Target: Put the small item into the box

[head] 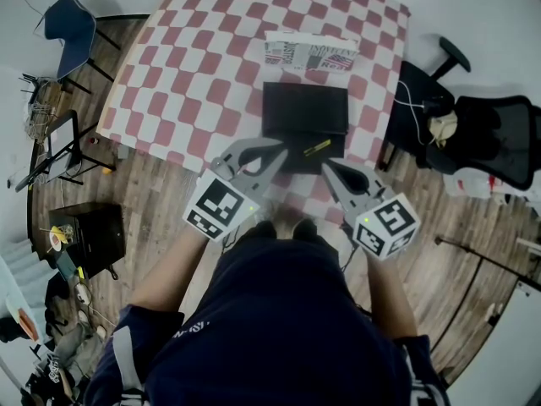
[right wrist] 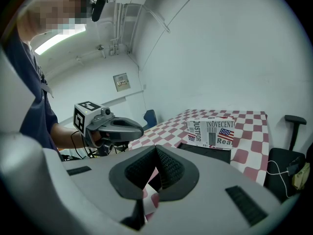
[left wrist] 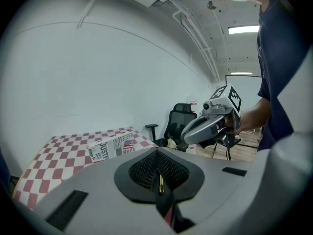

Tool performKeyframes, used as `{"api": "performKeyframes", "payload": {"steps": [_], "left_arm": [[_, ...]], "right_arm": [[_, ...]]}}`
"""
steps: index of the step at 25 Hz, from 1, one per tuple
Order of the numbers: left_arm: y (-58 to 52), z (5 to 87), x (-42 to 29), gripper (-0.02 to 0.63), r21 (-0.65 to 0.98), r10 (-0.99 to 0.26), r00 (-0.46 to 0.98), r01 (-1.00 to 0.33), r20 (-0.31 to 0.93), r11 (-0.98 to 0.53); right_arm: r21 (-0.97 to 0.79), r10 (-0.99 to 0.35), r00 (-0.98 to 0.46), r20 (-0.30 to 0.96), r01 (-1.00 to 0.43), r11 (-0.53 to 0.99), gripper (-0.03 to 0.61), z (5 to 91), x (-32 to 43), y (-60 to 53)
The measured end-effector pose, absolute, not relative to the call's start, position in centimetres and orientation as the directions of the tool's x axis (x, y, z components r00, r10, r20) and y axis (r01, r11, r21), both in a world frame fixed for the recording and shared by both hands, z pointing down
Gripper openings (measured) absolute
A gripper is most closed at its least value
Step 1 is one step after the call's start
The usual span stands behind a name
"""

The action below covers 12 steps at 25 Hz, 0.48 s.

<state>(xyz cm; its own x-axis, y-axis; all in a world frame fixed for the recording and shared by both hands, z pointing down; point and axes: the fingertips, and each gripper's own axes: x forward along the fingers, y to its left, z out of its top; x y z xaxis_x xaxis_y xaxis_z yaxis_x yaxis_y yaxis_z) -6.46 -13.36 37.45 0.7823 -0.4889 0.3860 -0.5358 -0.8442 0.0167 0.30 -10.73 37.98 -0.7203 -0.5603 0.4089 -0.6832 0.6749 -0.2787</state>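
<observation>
Item lies loose on the near part of the black box. The left gripper and right gripper have closed, empty fingers. Whether it sits inside is unclear.

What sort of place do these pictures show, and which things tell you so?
Probably an office or lab workroom: a red-and-white checked tablecloth covers a work table, a black office chair stands beside it on a wood-look floor, and a strip light hangs from the white ceiling.
</observation>
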Motion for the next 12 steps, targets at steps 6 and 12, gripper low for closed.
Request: {"api": "performKeyframes", "payload": {"steps": [6,12], "left_arm": [[-13.68,37.75,-6.12,0.031,0.026,-0.491,0.778,-0.543,0.391,-0.840],[-13.99,38.03,-5.56,0.031,0.027,-0.492,0.777,-0.545,0.392,-0.838]], "right_arm": [[-0.284,-0.555,-0.723,0.413,-0.681,0.675,0.015,38.28,0.59,-11.12],[-0.283,-0.553,-0.726,0.409,-0.677,0.679,0.015,38.49,1.03,-11.48]]}}
